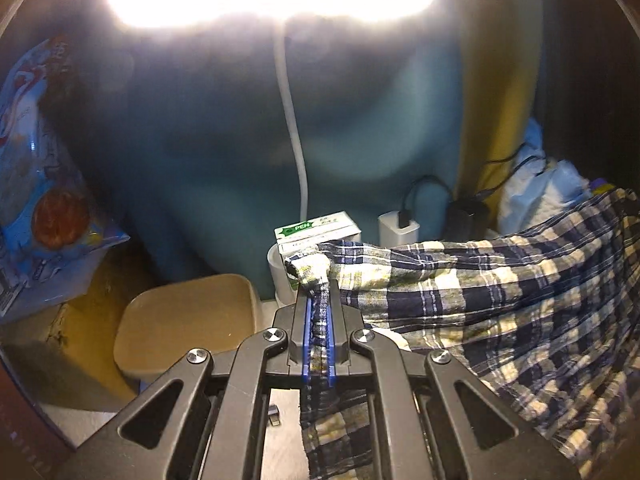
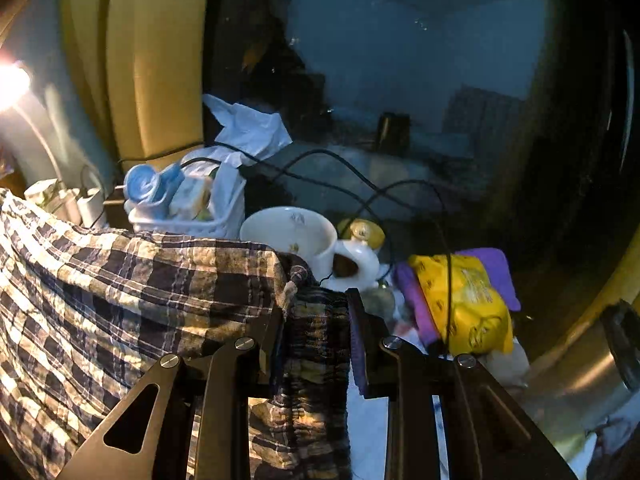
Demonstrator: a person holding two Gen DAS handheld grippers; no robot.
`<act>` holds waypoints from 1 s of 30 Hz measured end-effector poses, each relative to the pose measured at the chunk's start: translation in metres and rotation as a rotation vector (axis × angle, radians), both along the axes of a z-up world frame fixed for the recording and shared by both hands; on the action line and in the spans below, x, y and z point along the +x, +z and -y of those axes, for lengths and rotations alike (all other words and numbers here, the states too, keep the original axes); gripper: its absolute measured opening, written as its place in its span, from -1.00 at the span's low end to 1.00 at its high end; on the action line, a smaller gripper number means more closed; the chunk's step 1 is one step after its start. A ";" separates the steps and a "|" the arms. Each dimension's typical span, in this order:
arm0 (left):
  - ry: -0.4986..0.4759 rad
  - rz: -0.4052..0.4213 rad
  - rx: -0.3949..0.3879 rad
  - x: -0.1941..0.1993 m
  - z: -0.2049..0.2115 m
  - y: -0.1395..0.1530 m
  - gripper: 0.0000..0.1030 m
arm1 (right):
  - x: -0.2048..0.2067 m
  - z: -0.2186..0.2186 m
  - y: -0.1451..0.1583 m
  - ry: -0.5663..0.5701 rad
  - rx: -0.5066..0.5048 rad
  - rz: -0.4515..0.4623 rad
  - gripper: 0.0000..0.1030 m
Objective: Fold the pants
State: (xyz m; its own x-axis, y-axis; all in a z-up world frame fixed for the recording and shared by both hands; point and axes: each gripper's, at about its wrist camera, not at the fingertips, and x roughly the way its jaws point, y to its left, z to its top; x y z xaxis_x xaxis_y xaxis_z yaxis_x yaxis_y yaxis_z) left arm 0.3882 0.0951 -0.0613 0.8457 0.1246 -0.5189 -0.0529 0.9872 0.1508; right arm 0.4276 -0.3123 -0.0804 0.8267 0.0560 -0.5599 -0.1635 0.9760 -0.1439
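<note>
Right now your left gripper [image 1: 318, 280] is pressed together on a thin bunched edge of the plaid pants [image 1: 480, 292], with the cloth running back between the blue pads [image 1: 307, 340] and a knotted end poking out past the fingertips. From there the pants stretch off to the right in a taut, lifted span.

Your right gripper [image 2: 316, 300] is pinching a thicker, gathered fold of the same pants [image 2: 120, 300], the dark jaws standing a little apart with the cloth filling the gap. A drawstring knot [image 2: 294, 280] sits at the fold's top edge.

Room is tight. Just beyond your left fingertips stands a small white box [image 1: 316, 236] printed "PEN" in a green band; the rest of its writing is too small to read. A white charger [image 1: 398, 228] with a black cable sits beside it, and a tan lidded bin [image 1: 188, 328] lies to the lower left.

Past your right fingertips a white mug [image 2: 296, 240] stands nearly touching the pants' top edge, with a white basket [image 2: 180, 220] behind it and a yellow packet [image 2: 464, 304] on purple cloth [image 2: 496, 272] to the right; its print is unreadable. Black cables [image 2: 360, 184] loop over that clutter.
</note>
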 end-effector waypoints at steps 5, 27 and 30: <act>0.011 -0.017 0.058 0.013 0.006 -0.022 -0.91 | 0.022 -0.004 -0.026 -0.011 0.007 -0.058 -0.48; 0.017 -0.075 -0.068 -0.068 -0.008 0.003 0.37 | -0.033 0.005 0.001 -0.021 0.018 -0.040 0.47; 0.015 -0.085 -0.106 -0.099 -0.007 -0.002 0.38 | -0.060 0.017 0.006 -0.029 0.036 -0.040 0.47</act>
State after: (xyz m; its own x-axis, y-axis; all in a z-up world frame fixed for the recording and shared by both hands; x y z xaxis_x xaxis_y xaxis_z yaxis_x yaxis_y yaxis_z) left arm 0.2892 0.1017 -0.0632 0.7965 0.0777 -0.5996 -0.0592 0.9970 0.0506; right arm 0.3673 -0.3290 -0.0747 0.8050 0.0525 -0.5909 -0.1397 0.9848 -0.1029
